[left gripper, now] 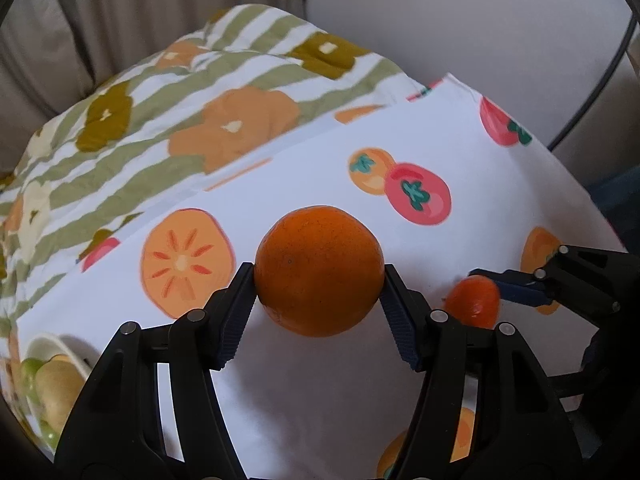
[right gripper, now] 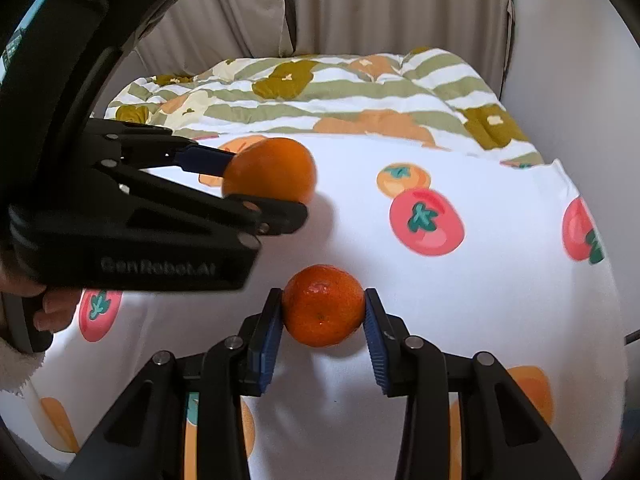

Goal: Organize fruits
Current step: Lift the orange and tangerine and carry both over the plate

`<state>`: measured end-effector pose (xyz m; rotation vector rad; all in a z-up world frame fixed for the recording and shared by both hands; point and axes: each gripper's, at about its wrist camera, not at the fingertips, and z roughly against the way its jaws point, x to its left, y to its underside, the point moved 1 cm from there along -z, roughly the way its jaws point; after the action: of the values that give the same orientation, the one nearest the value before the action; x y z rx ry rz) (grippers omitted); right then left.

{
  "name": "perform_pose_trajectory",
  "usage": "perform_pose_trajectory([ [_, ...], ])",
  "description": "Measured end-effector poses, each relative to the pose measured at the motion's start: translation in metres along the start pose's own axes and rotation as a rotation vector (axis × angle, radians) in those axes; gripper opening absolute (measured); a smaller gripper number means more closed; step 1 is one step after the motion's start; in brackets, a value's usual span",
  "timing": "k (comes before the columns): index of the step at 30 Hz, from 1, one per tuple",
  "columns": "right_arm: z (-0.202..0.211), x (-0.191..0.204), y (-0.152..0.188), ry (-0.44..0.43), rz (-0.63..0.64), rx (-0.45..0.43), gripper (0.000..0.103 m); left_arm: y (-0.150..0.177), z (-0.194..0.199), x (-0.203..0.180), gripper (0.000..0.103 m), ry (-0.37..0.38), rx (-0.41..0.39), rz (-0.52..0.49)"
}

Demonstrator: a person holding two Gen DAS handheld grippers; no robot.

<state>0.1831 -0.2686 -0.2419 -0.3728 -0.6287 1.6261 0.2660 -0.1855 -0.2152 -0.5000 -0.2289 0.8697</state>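
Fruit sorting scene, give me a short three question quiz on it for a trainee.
1. True or false: the left gripper holds the large round orange.
2. Which fruit sits between the right gripper's pads? A) green apple B) small glossy orange-red mandarin C) banana
3. Fill in: the white bowl at the lower left of the left wrist view holds pale yellow-green ____.

Key: 1 true. 2 B. 3 fruit.
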Motion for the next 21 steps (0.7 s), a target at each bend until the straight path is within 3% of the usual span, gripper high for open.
perform_pose_trajectory([
  [13, 0.050, 0.026, -0.028, 0.006, 0.094, -0.076, 0.036, 0.011, 0.074, 0.033, 0.066, -0.077, -0.095, 0.119],
  [21, 0.076, 0.070, -0.046, -0.054, 0.163, -0.120, 0.036, 0.040, 0.133, 0.067, 0.066, -0.146, -0.157, 0.224],
])
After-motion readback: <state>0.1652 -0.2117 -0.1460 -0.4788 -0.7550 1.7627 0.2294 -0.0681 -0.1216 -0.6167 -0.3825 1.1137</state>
